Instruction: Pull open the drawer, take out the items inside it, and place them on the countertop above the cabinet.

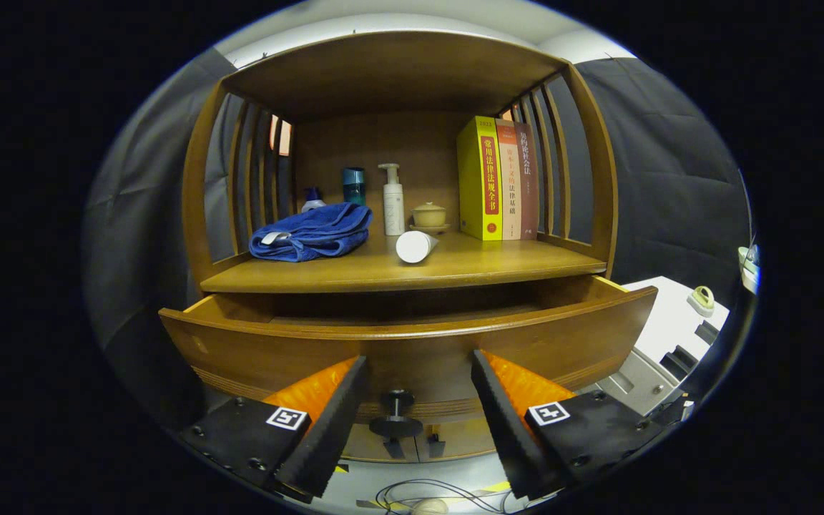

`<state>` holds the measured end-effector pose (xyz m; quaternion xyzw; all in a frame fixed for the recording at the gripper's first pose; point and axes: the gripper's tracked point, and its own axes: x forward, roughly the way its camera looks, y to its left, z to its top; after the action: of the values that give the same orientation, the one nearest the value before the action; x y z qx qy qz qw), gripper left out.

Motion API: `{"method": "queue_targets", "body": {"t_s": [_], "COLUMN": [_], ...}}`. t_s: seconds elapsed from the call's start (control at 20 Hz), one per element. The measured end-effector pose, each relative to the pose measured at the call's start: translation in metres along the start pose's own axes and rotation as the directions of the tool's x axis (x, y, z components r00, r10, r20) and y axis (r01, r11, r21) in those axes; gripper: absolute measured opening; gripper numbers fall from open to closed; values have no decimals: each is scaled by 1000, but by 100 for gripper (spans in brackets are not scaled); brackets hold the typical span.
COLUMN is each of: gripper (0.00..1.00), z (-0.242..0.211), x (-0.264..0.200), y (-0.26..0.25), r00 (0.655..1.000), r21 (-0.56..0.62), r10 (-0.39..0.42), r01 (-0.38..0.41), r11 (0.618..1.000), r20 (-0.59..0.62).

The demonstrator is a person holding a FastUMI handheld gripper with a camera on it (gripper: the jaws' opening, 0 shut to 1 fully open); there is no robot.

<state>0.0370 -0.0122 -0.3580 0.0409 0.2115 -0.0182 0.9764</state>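
Note:
A wooden cabinet's drawer [254, 343] stands pulled out toward me, its curved front just ahead of my fingers; its inside is dark and I cannot see what lies in it. A small dark knob [396, 418] on the drawer front sits between my fingers, a little below their tips, untouched. My gripper [418, 366] is open, its fingers spread to either side of the knob. Above the drawer is the countertop [498, 268], holding a folded blue towel [312, 232] and a white tube [414, 247] lying on its side.
At the back of the countertop stand a teal bottle [353, 185], a white pump bottle [393, 200], a small lidded cup [429, 215] and three upright books [498, 179]. Slatted sides and a wooden top enclose the shelf. A white machine [669, 336] stands right of the cabinet; cables [419, 493] lie on the floor.

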Motion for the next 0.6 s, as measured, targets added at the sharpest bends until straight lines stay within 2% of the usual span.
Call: {"method": "queue_targets", "body": {"t_s": [0.6], "gripper": [97], "z": [-3], "x": [58], "y": [3], "r00": [999], "r21": [20], "r10": [-11], "r01": [11], "r11": [1000], "r20": [-43]}}
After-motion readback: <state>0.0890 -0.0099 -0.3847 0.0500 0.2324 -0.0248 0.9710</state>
